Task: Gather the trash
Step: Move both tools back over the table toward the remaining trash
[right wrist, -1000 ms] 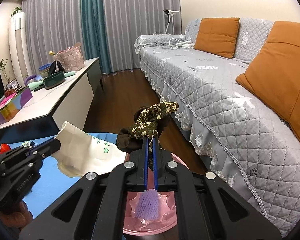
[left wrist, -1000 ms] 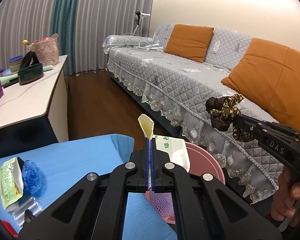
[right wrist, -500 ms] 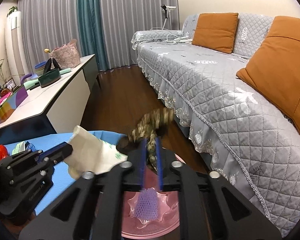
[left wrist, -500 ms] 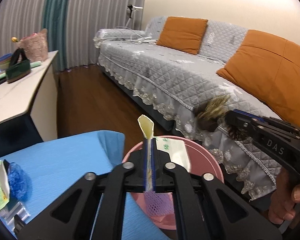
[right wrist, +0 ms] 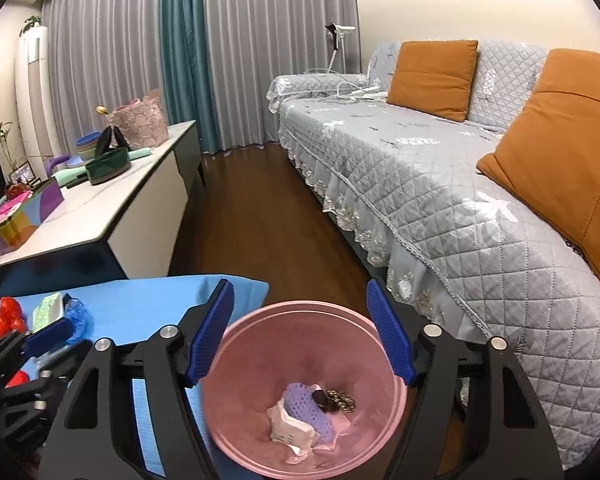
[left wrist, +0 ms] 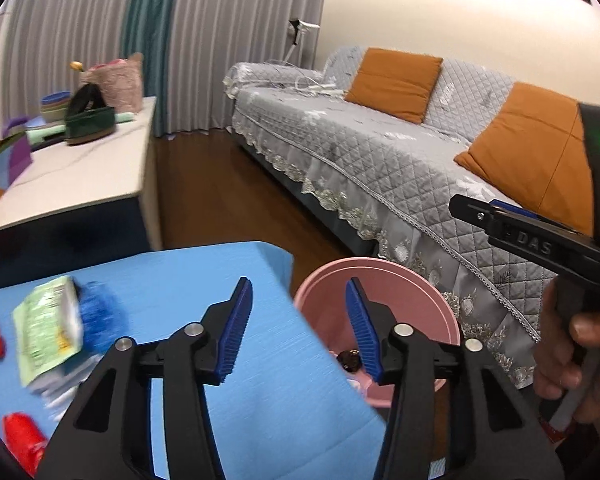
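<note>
A pink bin (right wrist: 300,316) stands on the floor beside the blue table (right wrist: 140,312). In it lie a white paper wrapper (right wrist: 290,426), a purple foam net (right wrist: 306,404) and a dark floral scrunchie (right wrist: 336,398). My right gripper (right wrist: 300,336) is open and empty, right above the bin. My left gripper (left wrist: 298,330) is open and empty over the table's corner, next to the bin (left wrist: 380,276). On the table lie a green packet (left wrist: 46,334), a blue wad (left wrist: 98,320) and red wrappers (left wrist: 22,436). The right gripper (left wrist: 512,226) also shows in the left wrist view.
A grey quilted sofa (right wrist: 460,184) with orange cushions (right wrist: 432,76) runs along the right. A white sideboard (right wrist: 112,204) with bags and bowls stands at the left. Dark wooden floor (right wrist: 260,220) lies between them.
Both grippers have opened. The paper wrapper and the scrunchie have dropped into the pink bin. The left gripper has swung a little left, over the table.
</note>
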A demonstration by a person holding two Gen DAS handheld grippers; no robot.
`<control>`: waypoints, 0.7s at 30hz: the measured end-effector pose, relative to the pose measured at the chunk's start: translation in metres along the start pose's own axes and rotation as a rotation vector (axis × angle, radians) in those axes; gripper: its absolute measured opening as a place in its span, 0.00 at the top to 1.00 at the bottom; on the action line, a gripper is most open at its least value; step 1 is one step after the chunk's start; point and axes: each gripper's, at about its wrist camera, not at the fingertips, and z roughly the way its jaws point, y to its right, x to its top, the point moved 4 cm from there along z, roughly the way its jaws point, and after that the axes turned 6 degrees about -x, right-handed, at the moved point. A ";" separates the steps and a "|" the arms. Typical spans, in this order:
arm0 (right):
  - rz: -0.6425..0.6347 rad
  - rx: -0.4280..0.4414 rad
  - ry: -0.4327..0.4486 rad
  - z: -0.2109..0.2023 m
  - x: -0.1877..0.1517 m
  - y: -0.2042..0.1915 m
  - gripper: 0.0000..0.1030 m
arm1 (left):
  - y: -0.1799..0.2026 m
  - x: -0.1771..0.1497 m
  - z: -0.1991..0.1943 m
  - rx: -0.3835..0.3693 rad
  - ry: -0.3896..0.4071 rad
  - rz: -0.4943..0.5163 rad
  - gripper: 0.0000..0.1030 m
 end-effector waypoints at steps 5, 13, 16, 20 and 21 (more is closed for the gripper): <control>0.013 0.059 0.021 -0.018 0.000 -0.027 0.49 | -0.032 -0.001 -0.048 0.049 0.037 -0.019 0.61; -0.020 0.189 0.056 -0.054 -0.010 -0.095 0.63 | -0.110 -0.002 -0.118 0.166 0.077 -0.071 0.67; -0.054 0.233 0.071 -0.065 -0.018 -0.126 0.63 | -0.145 -0.007 -0.142 0.220 0.093 -0.104 0.69; -0.090 0.306 0.056 -0.070 -0.035 -0.167 0.63 | -0.186 -0.019 -0.169 0.296 0.119 -0.157 0.72; -0.099 0.319 0.051 -0.071 -0.039 -0.174 0.63 | -0.195 -0.023 -0.175 0.320 0.128 -0.165 0.72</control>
